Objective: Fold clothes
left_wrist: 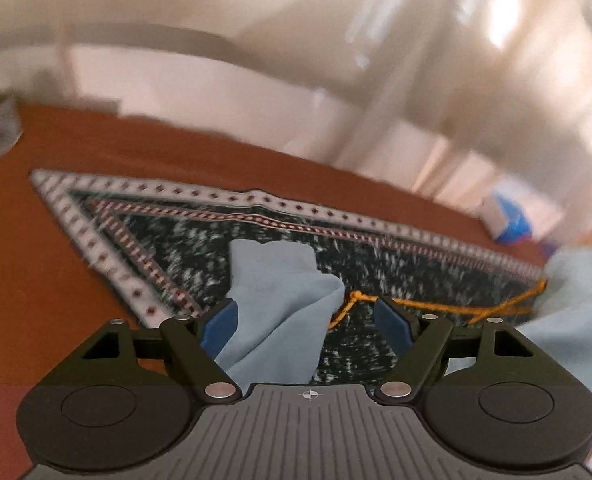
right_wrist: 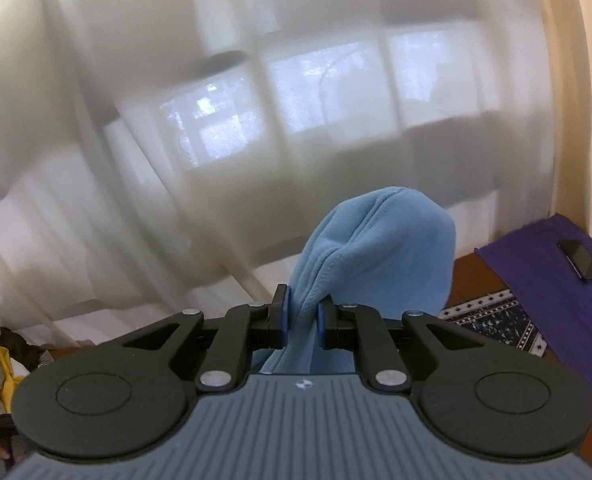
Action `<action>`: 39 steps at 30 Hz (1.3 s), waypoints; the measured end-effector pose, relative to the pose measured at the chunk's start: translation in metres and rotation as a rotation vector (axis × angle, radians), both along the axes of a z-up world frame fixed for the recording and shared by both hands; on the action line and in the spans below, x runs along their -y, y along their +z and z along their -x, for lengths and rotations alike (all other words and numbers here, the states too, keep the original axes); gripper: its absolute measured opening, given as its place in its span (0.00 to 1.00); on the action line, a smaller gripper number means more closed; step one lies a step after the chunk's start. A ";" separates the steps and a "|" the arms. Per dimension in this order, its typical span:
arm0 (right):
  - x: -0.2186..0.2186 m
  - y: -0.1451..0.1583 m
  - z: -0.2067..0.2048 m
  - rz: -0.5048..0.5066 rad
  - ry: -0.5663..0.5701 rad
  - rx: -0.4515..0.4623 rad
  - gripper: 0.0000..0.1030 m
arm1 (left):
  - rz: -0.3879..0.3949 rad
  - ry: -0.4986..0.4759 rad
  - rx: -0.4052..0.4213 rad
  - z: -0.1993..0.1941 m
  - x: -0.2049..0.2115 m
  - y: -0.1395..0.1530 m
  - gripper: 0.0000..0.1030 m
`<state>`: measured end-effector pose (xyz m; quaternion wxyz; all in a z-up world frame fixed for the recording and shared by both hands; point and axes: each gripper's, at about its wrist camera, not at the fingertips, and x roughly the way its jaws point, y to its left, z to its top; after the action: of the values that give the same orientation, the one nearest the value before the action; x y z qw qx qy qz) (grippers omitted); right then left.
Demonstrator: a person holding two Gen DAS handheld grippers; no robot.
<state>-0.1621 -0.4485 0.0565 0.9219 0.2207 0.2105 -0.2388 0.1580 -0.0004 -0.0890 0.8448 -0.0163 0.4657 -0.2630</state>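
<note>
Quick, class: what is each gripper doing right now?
Left gripper: open, light blue cloth lying between its fingers.
Right gripper: closed on the cloth.

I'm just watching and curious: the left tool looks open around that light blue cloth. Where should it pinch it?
Probably on the thick fold of the light blue cloth hanging between the open left gripper, closing straight on from where it sits. The cloth bunches into a ridge there, nearer the left finger. The right gripper already clamps another bunched part.

Rug (left_wrist: 256, 236) lies on the table (left_wrist: 56, 280). Garment (left_wrist: 280, 304) rests on the rug; cord (left_wrist: 436, 306) lies right of the garment, also on the rug.
</note>
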 end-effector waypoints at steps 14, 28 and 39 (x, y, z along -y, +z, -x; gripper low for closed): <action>-0.012 0.008 -0.006 0.020 0.028 -0.025 0.14 | -0.275 -0.057 -0.054 -0.015 0.048 -0.067 0.03; -0.015 0.052 -0.114 0.094 0.146 0.066 0.07 | -0.083 0.499 0.192 -0.010 -0.138 0.077 0.02; -0.001 -0.066 -0.271 0.044 0.157 -0.226 0.07 | -0.255 0.664 0.058 -0.032 -0.190 0.017 0.02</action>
<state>0.1084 -0.4472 -0.0097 0.9128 0.1548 0.3245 -0.1937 0.1901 0.1894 -0.0719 0.8923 -0.0538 0.4399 0.0859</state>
